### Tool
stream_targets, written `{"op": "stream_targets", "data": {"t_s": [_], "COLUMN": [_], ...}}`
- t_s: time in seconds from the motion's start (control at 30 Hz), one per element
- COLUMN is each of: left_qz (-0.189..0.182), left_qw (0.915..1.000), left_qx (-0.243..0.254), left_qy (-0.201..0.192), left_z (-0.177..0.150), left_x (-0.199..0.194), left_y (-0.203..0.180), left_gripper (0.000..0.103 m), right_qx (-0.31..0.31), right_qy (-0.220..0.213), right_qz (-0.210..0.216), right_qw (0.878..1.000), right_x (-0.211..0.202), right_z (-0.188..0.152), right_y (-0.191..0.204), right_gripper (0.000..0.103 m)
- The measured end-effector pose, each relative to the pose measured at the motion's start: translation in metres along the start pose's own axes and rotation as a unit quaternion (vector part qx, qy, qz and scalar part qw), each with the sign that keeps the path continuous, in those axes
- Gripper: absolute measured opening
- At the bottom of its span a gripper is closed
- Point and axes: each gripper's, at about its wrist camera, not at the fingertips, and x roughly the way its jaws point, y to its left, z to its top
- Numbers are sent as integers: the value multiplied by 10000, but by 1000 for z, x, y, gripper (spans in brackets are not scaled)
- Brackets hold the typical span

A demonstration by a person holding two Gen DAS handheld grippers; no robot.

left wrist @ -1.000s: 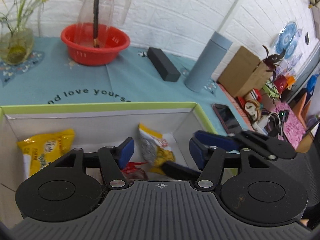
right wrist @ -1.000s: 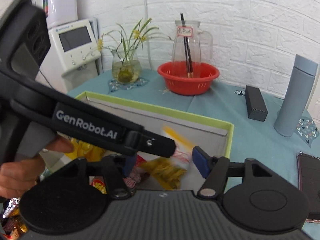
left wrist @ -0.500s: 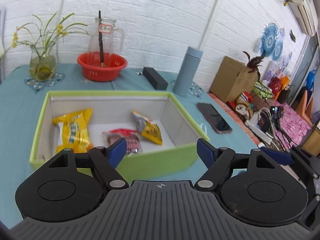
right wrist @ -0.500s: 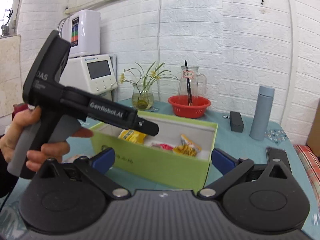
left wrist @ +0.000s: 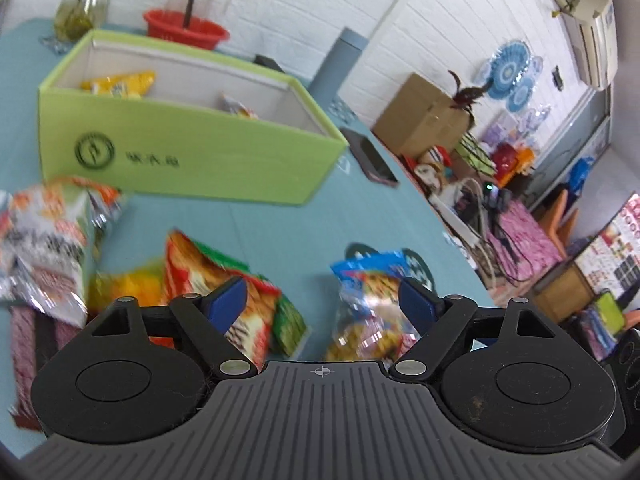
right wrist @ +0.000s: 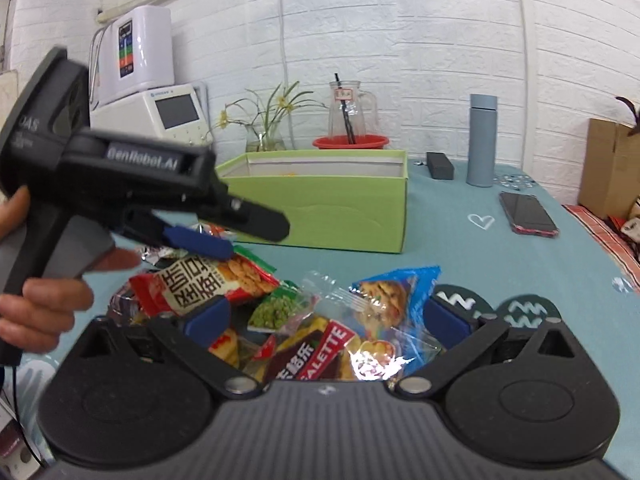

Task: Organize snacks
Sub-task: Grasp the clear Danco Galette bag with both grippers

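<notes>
Left gripper [left wrist: 322, 300] opening, empty; right gripper [right wrist: 326, 316] spread wide, empty, angled down

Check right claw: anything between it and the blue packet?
Nothing visible. The right claw is open over the snack pile, and the blue packet lies just inside its right finger. The left claw hangs further left, over the red packet.

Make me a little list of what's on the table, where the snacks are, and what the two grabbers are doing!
table: teal cloth
box: green box, open, behind the pile
in the box: yellow packet and another packet beside it
loose pile: red packet, blue packet, brown packet
left gripper: jaws opening, nothing between them, above the pile
right gripper: open wide, empty, over the pile
other things: phone, grey bottle, red basket
</notes>
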Motion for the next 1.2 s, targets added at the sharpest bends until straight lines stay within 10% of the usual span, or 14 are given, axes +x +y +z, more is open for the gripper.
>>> {"op": "stream_targets", "data": {"t_s": [0.4,0.77,0.97,1.2], "left_qz": [-240,27,127,-436], "left_qw": [9995,9923,9931,9968], "left_qx": [157,1035,853,401], "left_qy": [-93,682,799,540], "left_z": [-24,-40,-50,-33], "left_x": [-20,32,30,-10], "left_y": [-30,-51,-42,-42], "left_gripper": [71,63,30,21], "right_qx": [76,940,832,761], "right_qy": [-47,388,432,153], "right_qz": [-423,191,29,69], "right_qw": [9991,9946,9956,9970], "right_x": [-21,-13,-1,-39], "right_z": [0,-52,-54,-32], "right_y": [-10,-2,0,7], "right_gripper": [102,102,64,67]}}
